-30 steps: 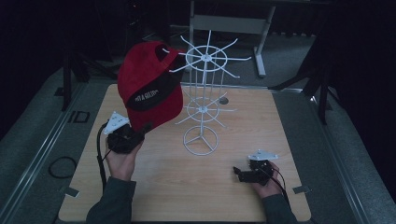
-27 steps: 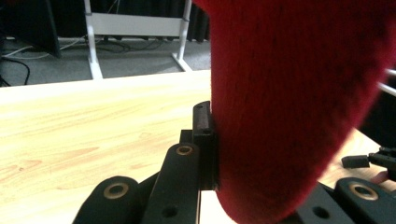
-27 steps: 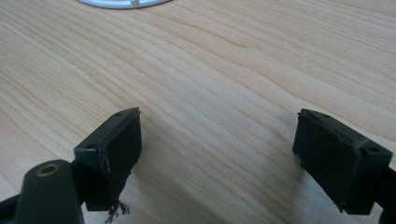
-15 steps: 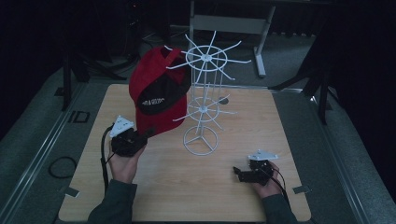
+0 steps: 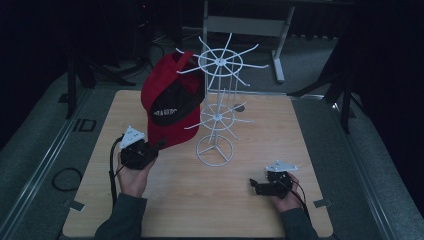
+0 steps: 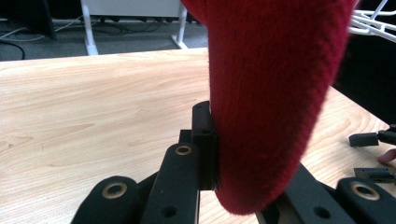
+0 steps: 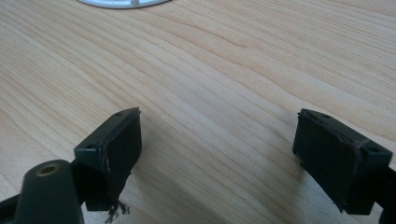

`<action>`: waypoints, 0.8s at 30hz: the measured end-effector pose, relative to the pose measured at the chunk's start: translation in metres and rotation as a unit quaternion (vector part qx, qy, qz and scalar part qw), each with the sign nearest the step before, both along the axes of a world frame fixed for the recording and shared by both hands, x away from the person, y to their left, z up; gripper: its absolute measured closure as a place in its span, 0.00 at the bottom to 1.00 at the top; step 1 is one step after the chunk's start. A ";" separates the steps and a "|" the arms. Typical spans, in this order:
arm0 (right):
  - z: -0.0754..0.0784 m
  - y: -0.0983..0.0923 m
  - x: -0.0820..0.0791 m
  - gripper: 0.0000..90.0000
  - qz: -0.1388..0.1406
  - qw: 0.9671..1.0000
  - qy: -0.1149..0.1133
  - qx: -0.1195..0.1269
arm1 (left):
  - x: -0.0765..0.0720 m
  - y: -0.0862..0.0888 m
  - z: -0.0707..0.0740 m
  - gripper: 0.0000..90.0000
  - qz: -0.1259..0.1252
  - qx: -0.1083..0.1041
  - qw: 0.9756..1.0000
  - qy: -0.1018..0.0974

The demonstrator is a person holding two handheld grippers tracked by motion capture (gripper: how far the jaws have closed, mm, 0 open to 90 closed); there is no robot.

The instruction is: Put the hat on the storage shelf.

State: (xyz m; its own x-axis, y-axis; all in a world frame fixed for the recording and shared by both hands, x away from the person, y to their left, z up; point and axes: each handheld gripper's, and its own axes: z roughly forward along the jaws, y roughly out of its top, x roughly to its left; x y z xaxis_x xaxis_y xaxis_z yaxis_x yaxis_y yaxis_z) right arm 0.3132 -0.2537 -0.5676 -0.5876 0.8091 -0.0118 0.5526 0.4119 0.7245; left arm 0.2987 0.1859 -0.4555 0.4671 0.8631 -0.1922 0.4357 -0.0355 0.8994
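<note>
Dim room, wooden table point(image 5: 310, 150), grey desk frame point(image 5: 245, 25) behind

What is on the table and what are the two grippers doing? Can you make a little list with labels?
held thing: red fabric cap with black inside, raised beside the rack's upper arms
left gripper: jaws shut on the cap's brim
right gripper: jaws open, nothing between them, low over the table
stand: white wire rack with round base, upright near the table's middle
surface: light wooden table

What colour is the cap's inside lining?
Black, with pale lettering; the cap itself is red. Clearest in the high view.
</note>
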 end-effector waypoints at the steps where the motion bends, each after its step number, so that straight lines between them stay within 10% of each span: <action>1: 0.000 0.000 0.000 0.17 0.000 1.000 0.000 0.000 | 0.000 0.001 -0.001 0.94 -0.002 -0.004 1.000 0.002; 24: 0.000 0.000 0.000 0.17 0.000 1.000 -0.001 0.000 | -0.001 0.006 -0.007 0.66 -0.023 -0.003 1.000 0.007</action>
